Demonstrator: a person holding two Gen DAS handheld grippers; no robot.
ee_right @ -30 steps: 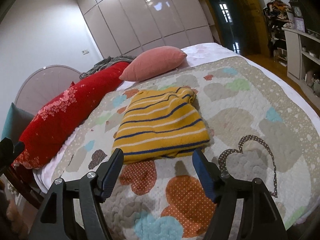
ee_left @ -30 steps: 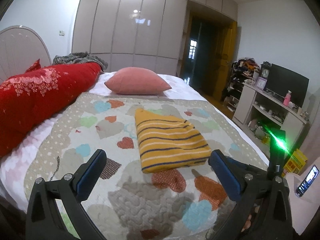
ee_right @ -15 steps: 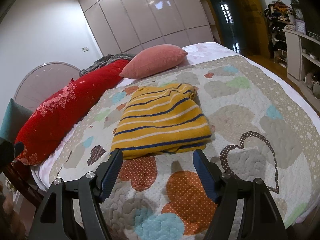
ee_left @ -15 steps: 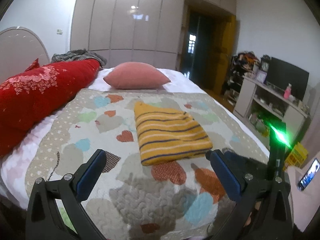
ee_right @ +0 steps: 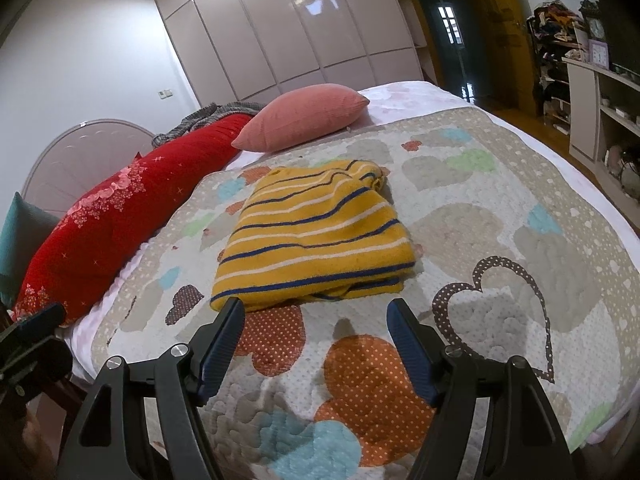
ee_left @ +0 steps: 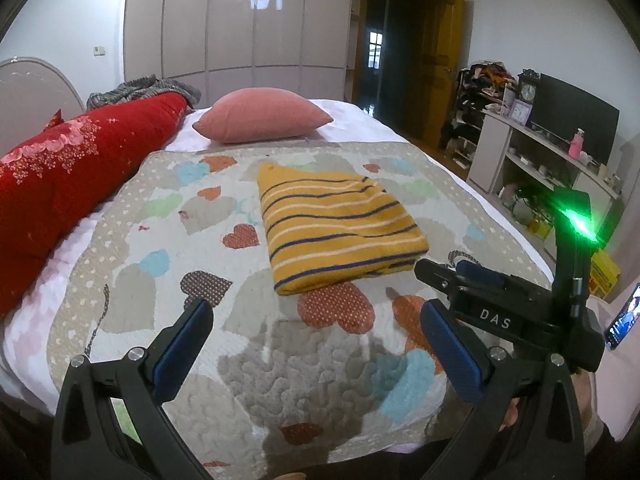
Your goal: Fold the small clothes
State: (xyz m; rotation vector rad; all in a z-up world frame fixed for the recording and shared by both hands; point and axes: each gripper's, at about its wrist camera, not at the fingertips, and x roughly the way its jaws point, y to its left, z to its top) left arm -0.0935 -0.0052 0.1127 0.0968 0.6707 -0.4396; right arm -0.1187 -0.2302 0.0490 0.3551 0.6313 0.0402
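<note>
**Both claws clear of a folded jumper: check the bundle before touching it again**

The left claw (ee_left: 316,334) hangs above the near part of the quilt (ee_left: 120,276) with its jaws wide apart and nothing between them. The right claw (ee_right: 316,332) is likewise spread and empty. The yellow striped jumper (ee_left: 336,228) lies flat on the quilt, ahead of both claws and apart from them; in the right wrist view its near edge (ee_right: 308,294) sits just beyond the fingertips, slightly left of centre.

The jumper looks already folded into a compact rectangle, so the step in hand is probably a last tidy or a release. To do it well, judge the shape first. The near edge shows loose layers peeking out at the right corner, and the far right corner is bunched. If another fold or a squaring-up is wanted, each claw should come in low over the quilt, one at each near corner, and pinch all layers together, not just the top one; otherwise the bundle will slide open.

Keep clear of the pink pillow (ee_left: 262,116) beyond the jumper and the red bolster (ee_left: 72,168) to the left. Grabbing the quilt along with the jumper is the main risk.
</note>
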